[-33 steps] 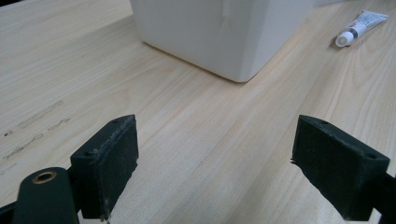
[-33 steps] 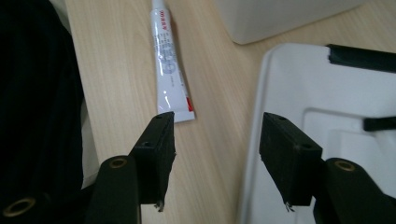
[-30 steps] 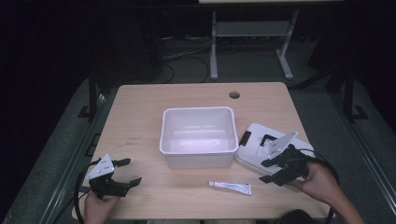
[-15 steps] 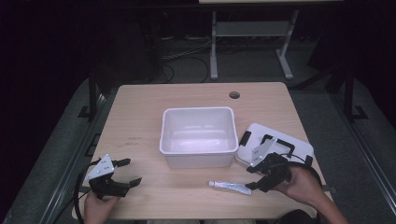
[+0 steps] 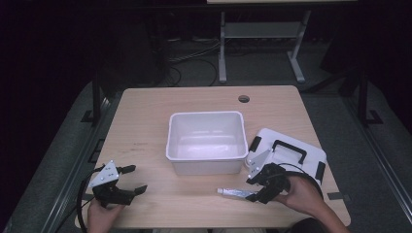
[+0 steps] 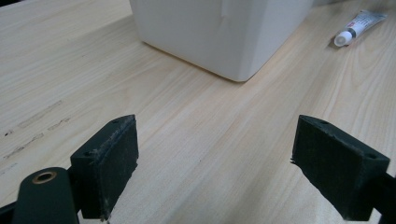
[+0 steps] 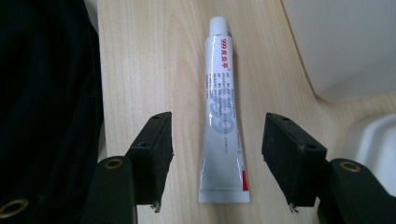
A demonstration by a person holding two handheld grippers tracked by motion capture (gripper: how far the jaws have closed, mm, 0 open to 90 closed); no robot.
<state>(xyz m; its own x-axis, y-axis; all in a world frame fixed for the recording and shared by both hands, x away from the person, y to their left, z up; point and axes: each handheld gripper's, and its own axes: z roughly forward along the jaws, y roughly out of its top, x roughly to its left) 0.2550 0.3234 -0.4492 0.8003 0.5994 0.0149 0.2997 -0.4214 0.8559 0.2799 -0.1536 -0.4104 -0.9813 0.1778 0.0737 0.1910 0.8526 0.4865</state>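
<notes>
A white tube [image 5: 235, 193] is lying flat near the front edge of the wooden table [image 5: 145, 121], cap pointing toward the left side, just in front of the empty white bin [image 5: 205, 141] sitting at the table's middle. The right gripper [image 5: 261, 190] is hovering at the tube's crimped end with its jaws spread wide; in the right gripper view the tube [image 7: 223, 112] is lying between them, touching neither, bare wood showing on both sides. A white lid with a black handle [image 5: 291, 151] is resting by the right edge, beside the bin. The left gripper [image 5: 130, 179] is sitting near the front left corner, jaws wide apart and gripping nothing, with open tabletop stretching between it and the bin [image 6: 224, 32].
</notes>
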